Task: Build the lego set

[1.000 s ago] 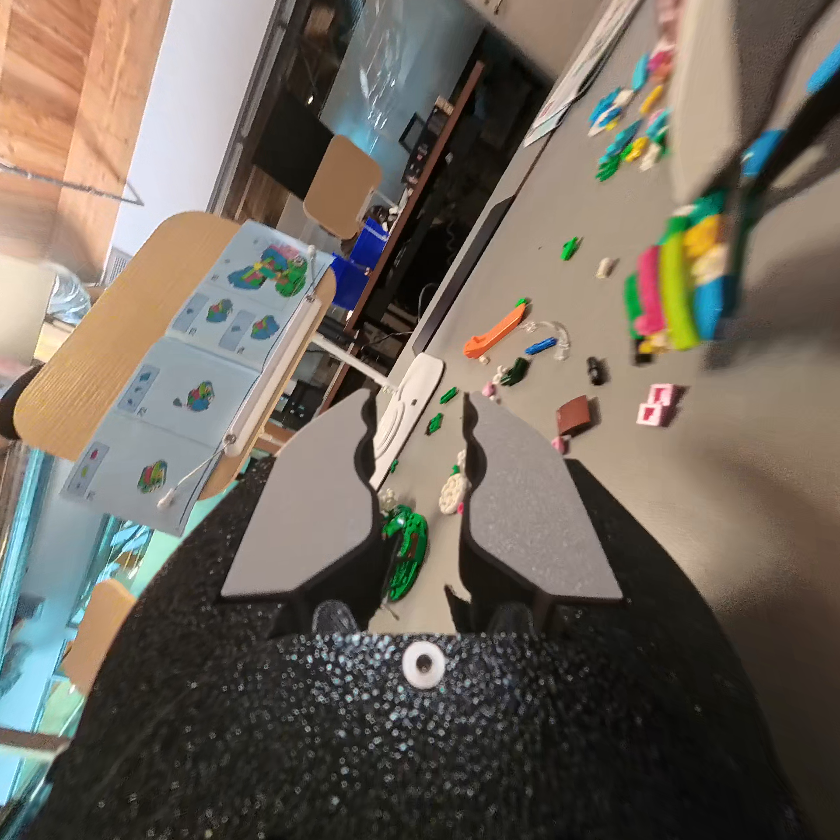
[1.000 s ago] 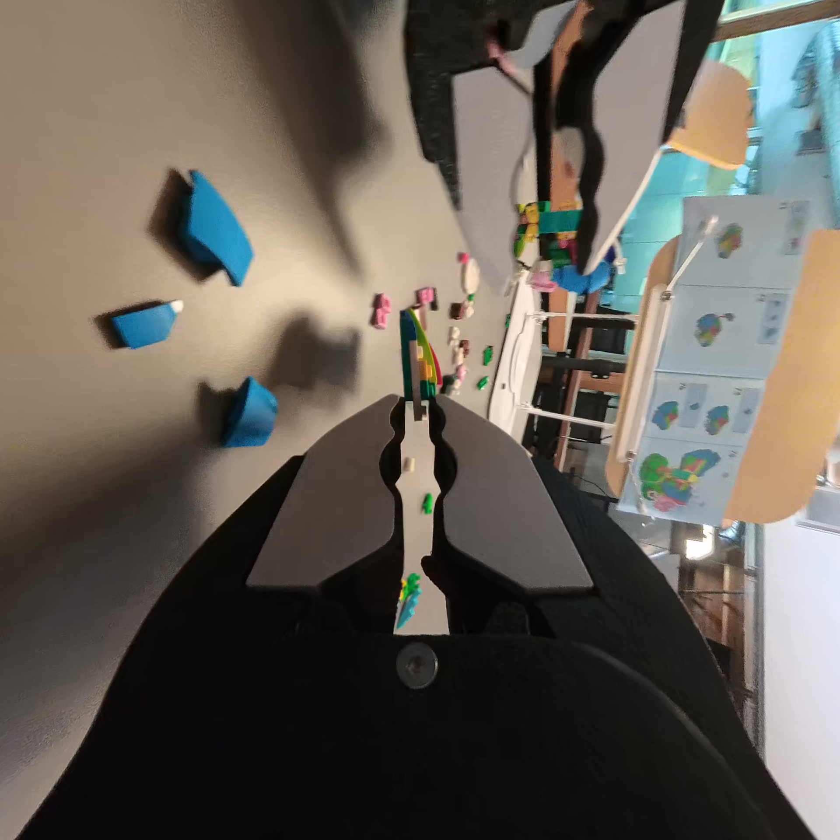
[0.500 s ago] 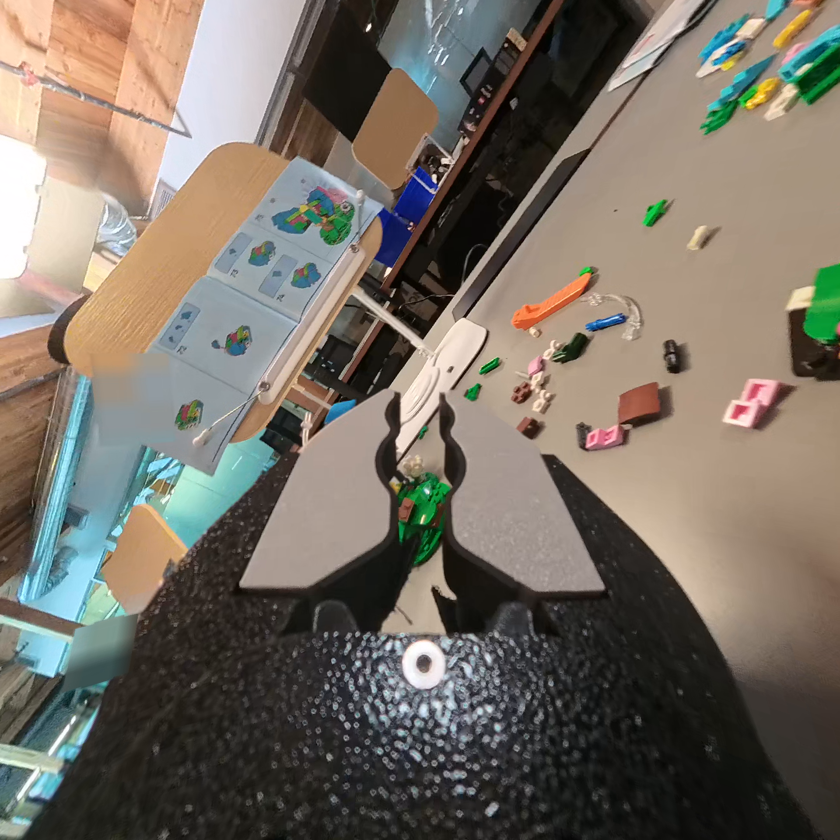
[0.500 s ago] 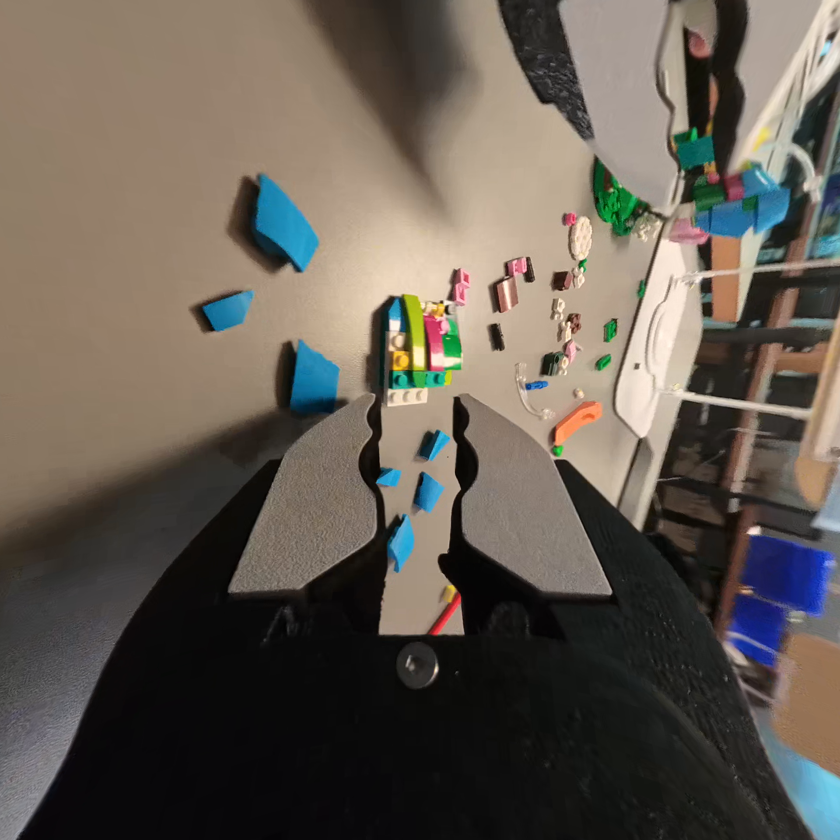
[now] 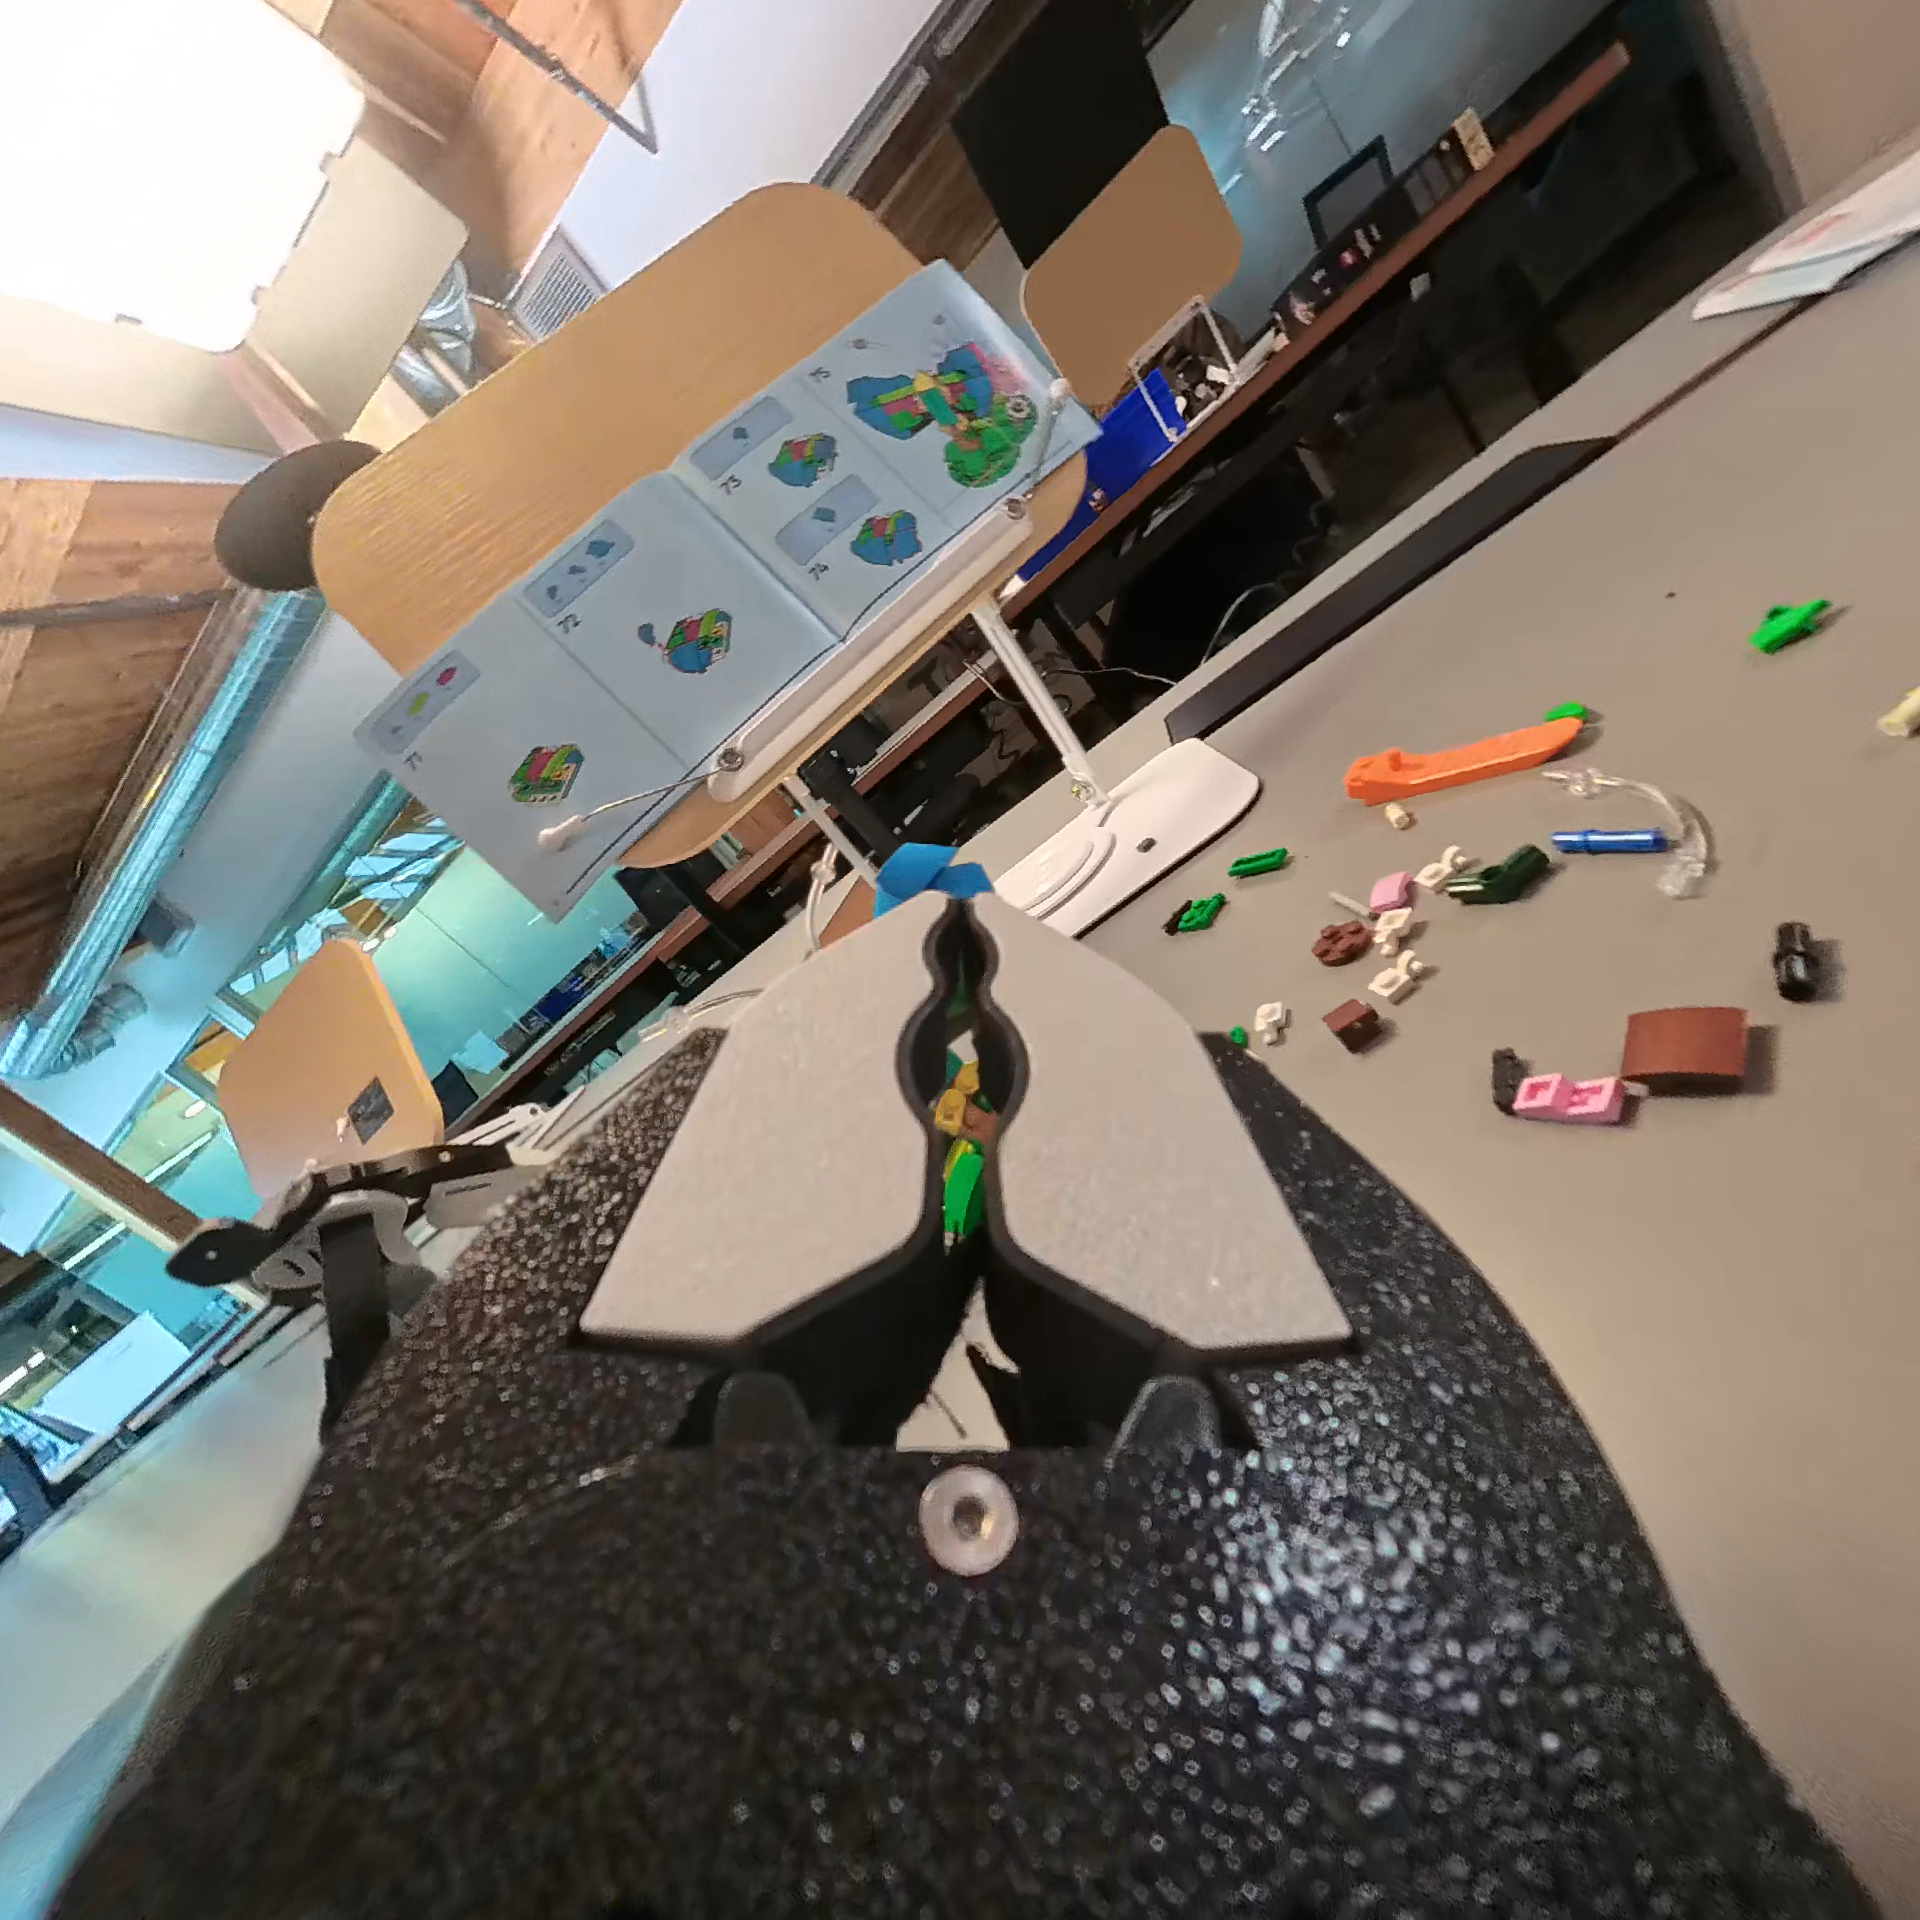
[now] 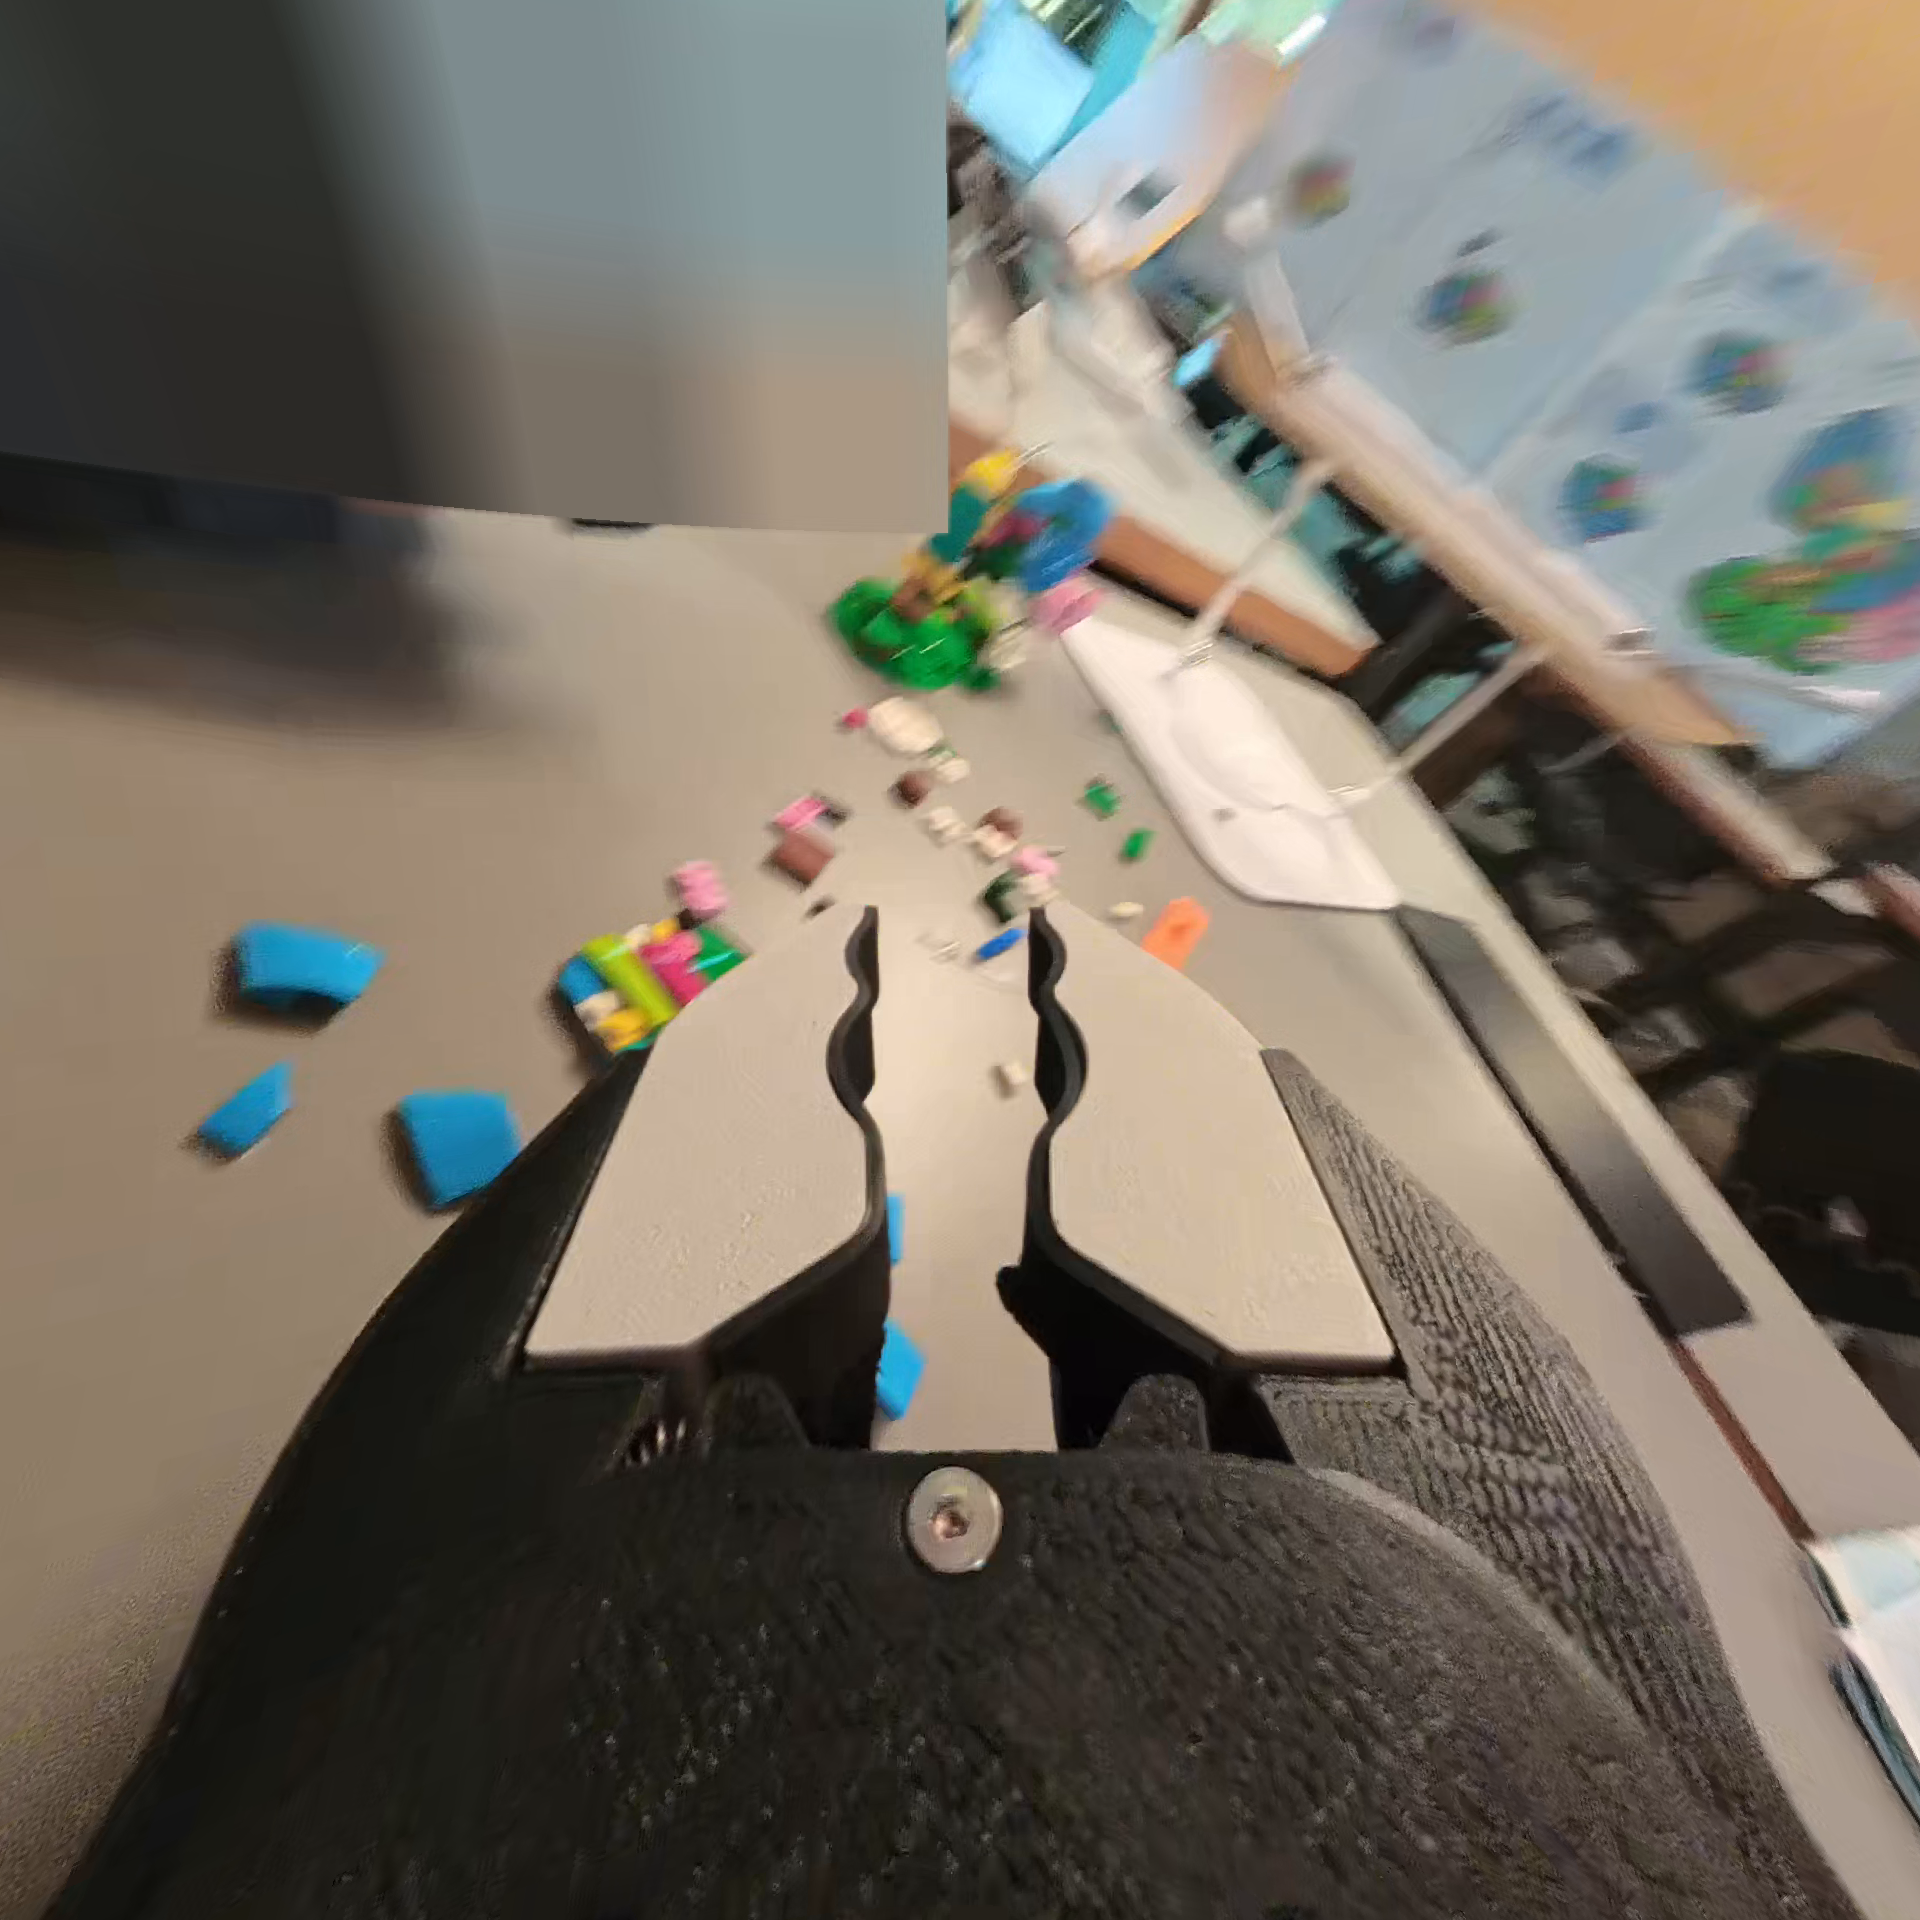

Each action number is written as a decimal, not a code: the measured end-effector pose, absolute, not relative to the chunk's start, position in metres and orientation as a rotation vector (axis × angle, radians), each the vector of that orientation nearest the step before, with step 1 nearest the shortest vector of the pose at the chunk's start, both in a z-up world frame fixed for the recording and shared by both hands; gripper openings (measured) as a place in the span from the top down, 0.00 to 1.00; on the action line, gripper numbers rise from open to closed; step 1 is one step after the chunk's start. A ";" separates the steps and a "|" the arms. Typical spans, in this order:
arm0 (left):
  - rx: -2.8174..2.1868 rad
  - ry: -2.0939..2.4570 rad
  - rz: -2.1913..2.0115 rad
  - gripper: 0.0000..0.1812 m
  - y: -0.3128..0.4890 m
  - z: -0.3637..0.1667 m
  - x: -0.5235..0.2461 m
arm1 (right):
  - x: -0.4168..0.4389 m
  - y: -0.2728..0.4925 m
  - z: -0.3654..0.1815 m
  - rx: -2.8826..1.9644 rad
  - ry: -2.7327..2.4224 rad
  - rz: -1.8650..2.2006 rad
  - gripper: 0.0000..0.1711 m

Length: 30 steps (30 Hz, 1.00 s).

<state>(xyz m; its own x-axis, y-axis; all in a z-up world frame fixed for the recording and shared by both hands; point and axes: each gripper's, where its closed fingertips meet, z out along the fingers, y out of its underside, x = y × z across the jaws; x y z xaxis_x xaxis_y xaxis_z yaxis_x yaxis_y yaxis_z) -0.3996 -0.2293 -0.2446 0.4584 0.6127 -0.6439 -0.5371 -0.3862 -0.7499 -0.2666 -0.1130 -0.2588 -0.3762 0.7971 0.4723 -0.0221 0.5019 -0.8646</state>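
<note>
My left gripper is shut on the lego model. Green, yellow and brown parts show between its fingers, and a blue part sticks out past the tips. The same model, with a green base and blue top, shows far off in the blurred right wrist view beside a mosaic patch. My right gripper is open and empty, low over the grey table. A striped sub-build in blue, lime, pink and green lies just left of its left finger.
The instruction booklet stands on a white stand at the table's far edge. An orange brick separator, a brown curved piece, a pink piece and several small parts lie scattered. Blue curved pieces lie left of the right gripper.
My left gripper has closed on the green-based model and tipped upward. My right gripper has let go of the striped sub-build, which now lies on the table, and has swung round.
</note>
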 end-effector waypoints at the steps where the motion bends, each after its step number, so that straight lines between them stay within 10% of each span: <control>1: -1.525 -0.090 1.217 1.00 -0.231 -0.243 -0.401 | -0.268 -0.102 -0.248 -0.681 -1.617 1.038 0.85; 30: -1.420 -0.295 1.020 1.00 -0.250 -0.234 -0.413 | -0.262 -0.051 -0.239 -0.734 -1.237 0.790 0.95</control>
